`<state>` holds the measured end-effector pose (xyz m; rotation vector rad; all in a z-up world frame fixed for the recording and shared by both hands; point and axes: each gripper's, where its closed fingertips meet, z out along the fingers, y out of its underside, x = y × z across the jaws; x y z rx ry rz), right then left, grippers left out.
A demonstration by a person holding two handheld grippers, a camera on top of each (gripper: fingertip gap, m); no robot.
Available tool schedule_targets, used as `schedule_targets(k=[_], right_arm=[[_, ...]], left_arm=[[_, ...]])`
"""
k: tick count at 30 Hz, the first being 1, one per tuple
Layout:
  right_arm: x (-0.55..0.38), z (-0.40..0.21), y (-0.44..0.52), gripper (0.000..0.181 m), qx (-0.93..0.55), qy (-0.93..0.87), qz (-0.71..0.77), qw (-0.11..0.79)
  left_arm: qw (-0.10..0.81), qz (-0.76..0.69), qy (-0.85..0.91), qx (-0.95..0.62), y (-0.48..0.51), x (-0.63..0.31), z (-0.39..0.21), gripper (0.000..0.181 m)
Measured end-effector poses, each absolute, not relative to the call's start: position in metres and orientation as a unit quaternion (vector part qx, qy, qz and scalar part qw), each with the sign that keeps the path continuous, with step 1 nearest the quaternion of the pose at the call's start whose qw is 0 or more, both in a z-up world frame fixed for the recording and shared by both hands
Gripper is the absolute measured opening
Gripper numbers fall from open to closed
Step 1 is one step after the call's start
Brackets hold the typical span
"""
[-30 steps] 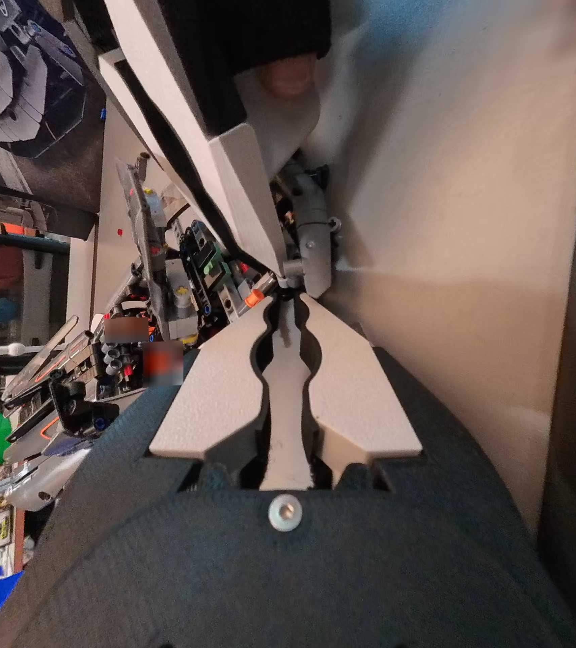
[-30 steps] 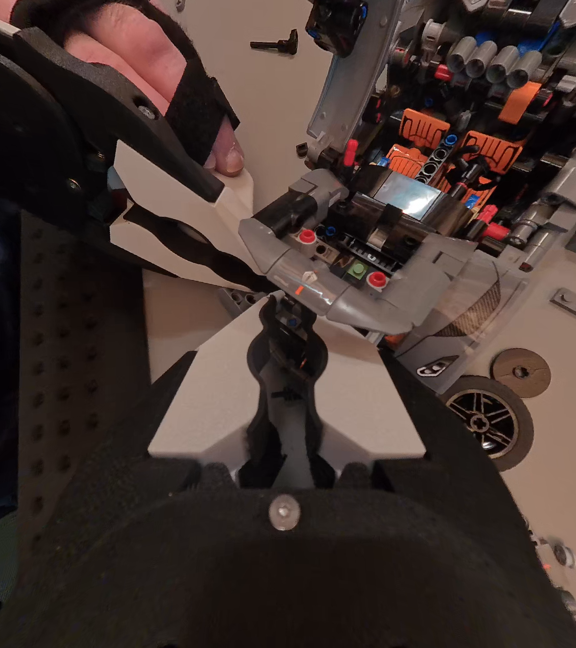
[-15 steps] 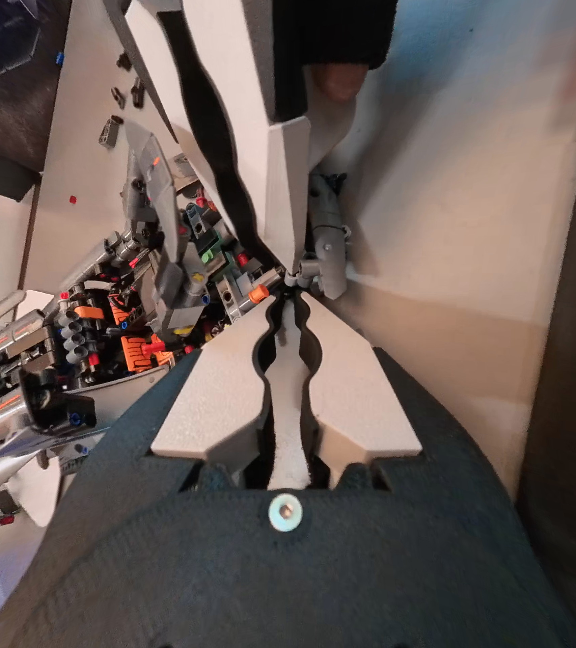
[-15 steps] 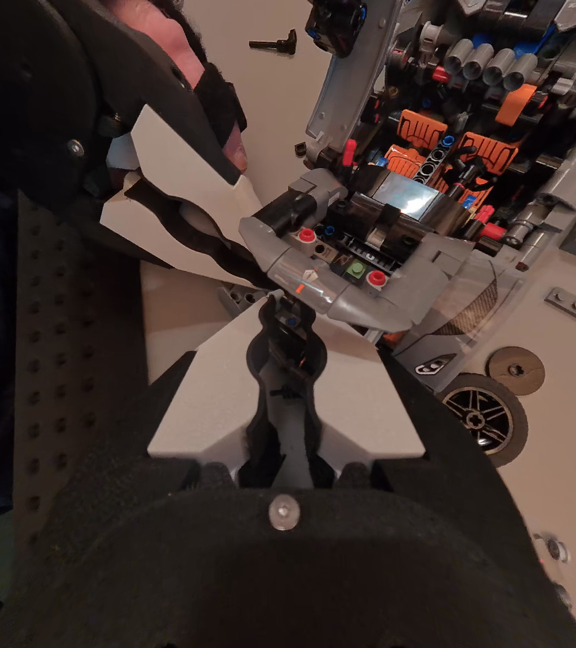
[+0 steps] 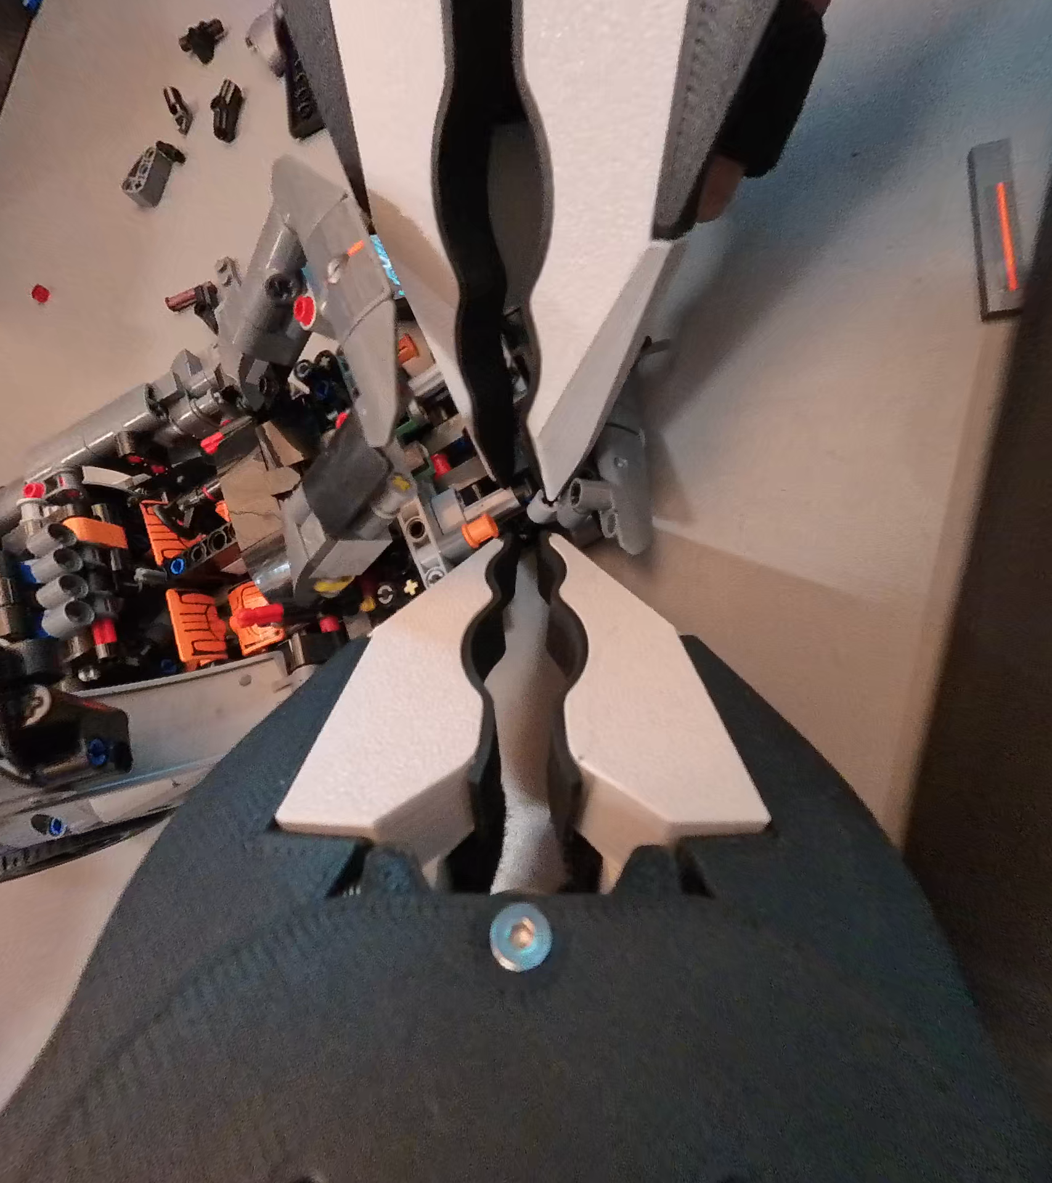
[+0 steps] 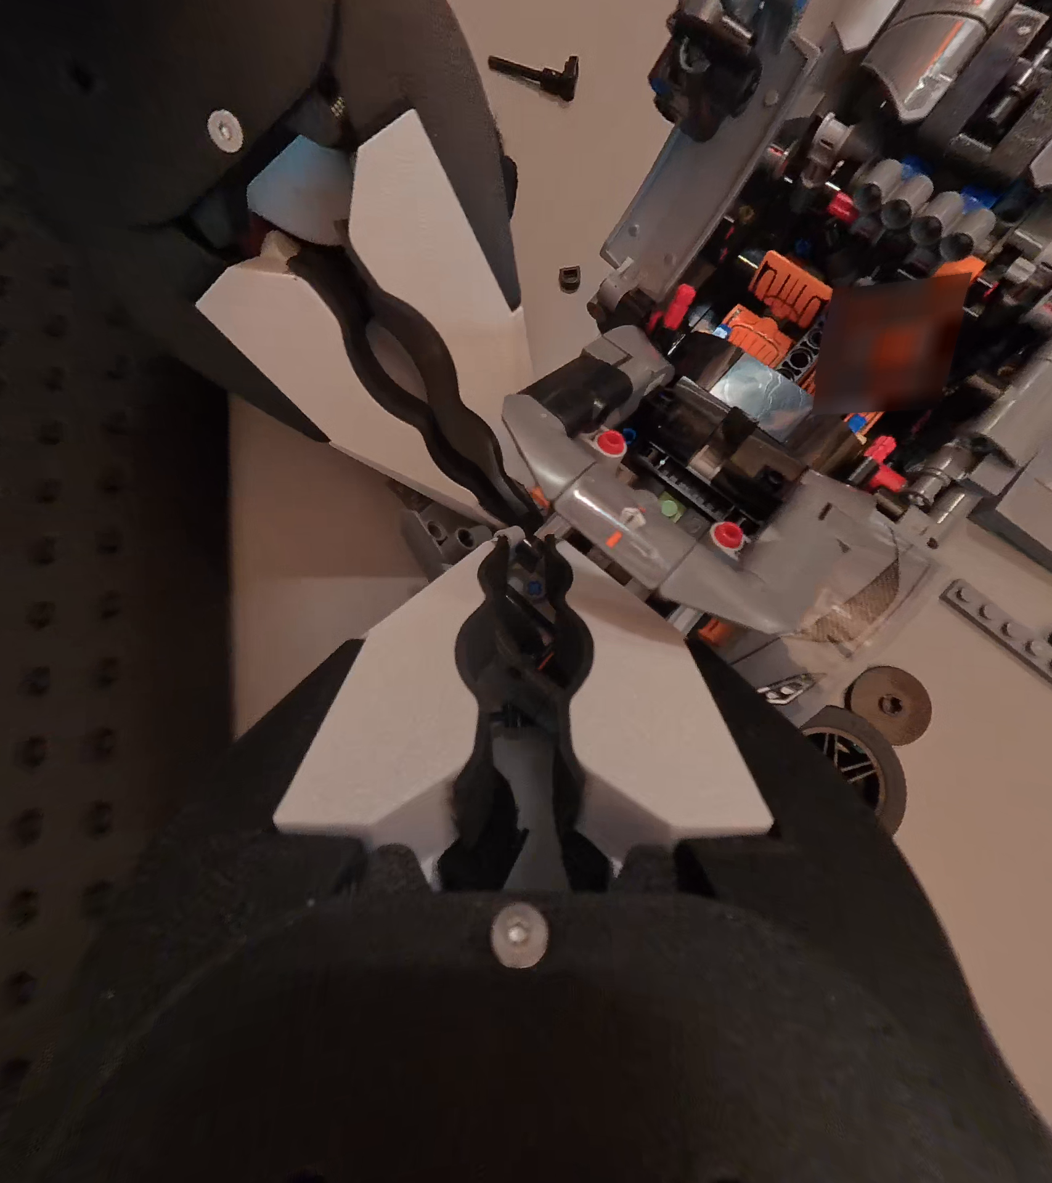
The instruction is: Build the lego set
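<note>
A grey, black and orange lego car lies on the pale table, part built, with its inside open; it also shows in the right wrist view. My left gripper is shut at the car's front corner, on a small part I cannot make out. My right gripper is shut on a black part of the car with a blue pin. The two sets of tips nearly touch. The right gripper enters the left view from the top. The left gripper enters the right view from the upper left.
Loose black and grey connectors, a red stud and a grey tile with an orange stripe lie on the table. A wheel, a dark disc, a grey plate and a black pin lie around the car. A dark perforated board is at left. The grippers are tip to tip, or close to it. Left tips and right tips are each some 11 cm from the dark disc.
My left gripper has swung around the meeting point, so the right gripper now comes straight from the top of its view. Both grippers stay shut at the same corner of the car.
</note>
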<state>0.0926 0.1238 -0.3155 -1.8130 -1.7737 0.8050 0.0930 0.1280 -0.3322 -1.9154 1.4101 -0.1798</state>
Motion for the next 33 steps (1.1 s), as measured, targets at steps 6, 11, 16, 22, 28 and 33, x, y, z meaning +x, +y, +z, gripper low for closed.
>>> schedule_targets(k=[6,11,16,22,28,33], right_arm=[[0.093,-0.315,0.123,0.008,-0.647,-0.660,0.289,0.250],[0.093,-0.315,0.123,0.007,-0.635,-0.669,0.289,0.259],[0.089,-0.315,0.129,0.000,-0.624,-0.675,0.268,0.288],[0.091,-0.315,0.128,0.002,-0.642,-0.663,0.270,0.274],[0.101,-0.314,0.124,0.009,-0.644,-0.666,0.278,0.254],[0.099,-0.315,0.125,0.011,-0.651,-0.658,0.285,0.248]], left_arm=[[0.360,-0.099,0.534,-0.759,0.128,0.094,-0.332,0.004],[0.356,-0.119,0.525,-0.764,0.127,0.094,-0.332,0.003],[0.349,-0.145,0.514,-0.770,0.126,0.095,-0.332,0.003],[0.354,-0.140,0.530,-0.758,0.124,0.099,-0.332,0.003],[0.344,-0.162,0.517,-0.767,0.124,0.098,-0.331,0.003],[0.339,-0.174,0.508,-0.773,0.123,0.098,-0.331,0.003]])
